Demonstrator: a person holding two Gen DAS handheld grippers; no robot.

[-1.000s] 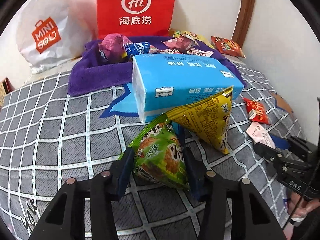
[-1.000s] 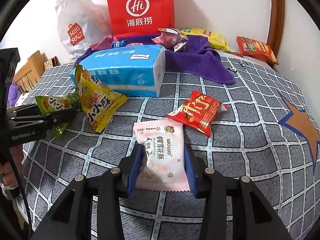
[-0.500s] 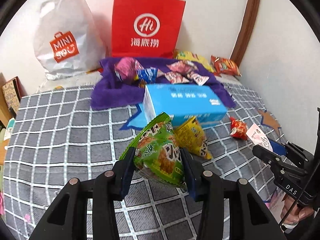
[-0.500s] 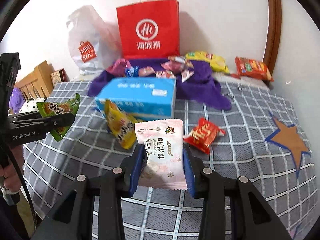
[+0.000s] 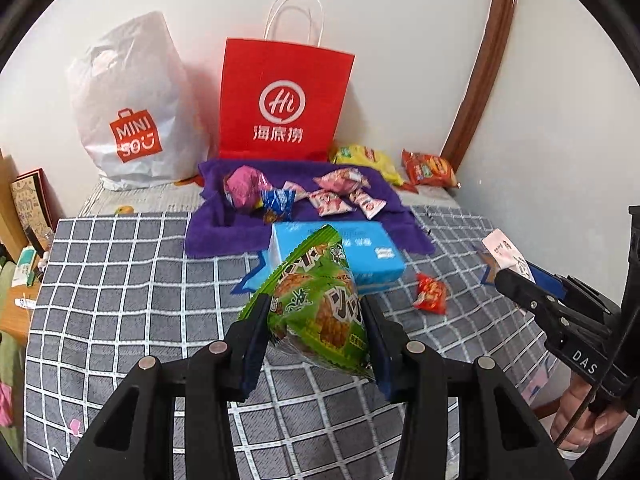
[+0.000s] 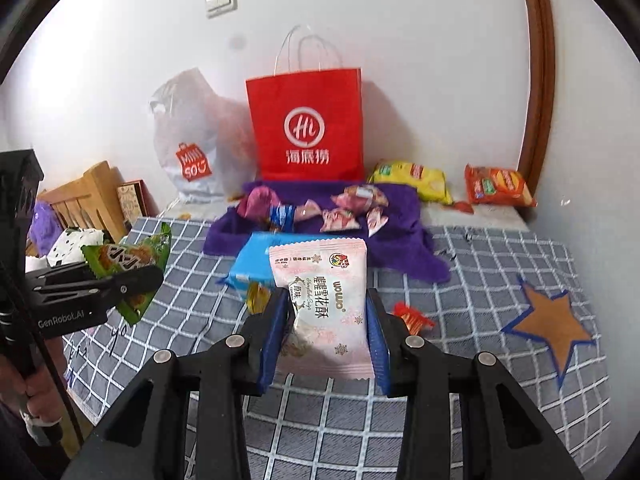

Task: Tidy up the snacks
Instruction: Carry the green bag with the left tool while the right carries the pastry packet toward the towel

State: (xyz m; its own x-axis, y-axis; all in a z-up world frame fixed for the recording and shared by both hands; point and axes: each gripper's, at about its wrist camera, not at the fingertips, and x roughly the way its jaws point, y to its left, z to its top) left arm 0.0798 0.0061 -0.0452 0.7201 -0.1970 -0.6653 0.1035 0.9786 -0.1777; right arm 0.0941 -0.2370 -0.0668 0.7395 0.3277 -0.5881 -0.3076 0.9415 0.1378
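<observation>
Left gripper (image 5: pixel 316 332): black plastic linkage arms with triangular cutouts, round silver pivot screws along each arm, blue pads (image 5: pixel 254 344) on inner finger faces. Right gripper (image 6: pixel 326 332): same build, black arms, silver screws, blue pads (image 6: pixel 378 340). Seen from side, left gripper body carries white "GenRobot.AI" lettering; right gripper body carries white "DAS" lettering. Thin black cable runs down beside each handle. Hand (image 5: pixel 580 412) below "DAS" lettering; other hand (image 6: pixel 24 380) below "GenRobot.AI" lettering, light band on one finger.

A grey bedspread (image 6: pixel 500 264) is crossed by a white grid (one brown, blue-edged star (image 6: pixel 548 322)). A green snack packet (image 5: pixel 320 304), pink snack packet (image 6: pixel 324 300), purple towel (image 5: pixel 224 232) and red paper bag (image 5: pixel 284 100) are seen.
</observation>
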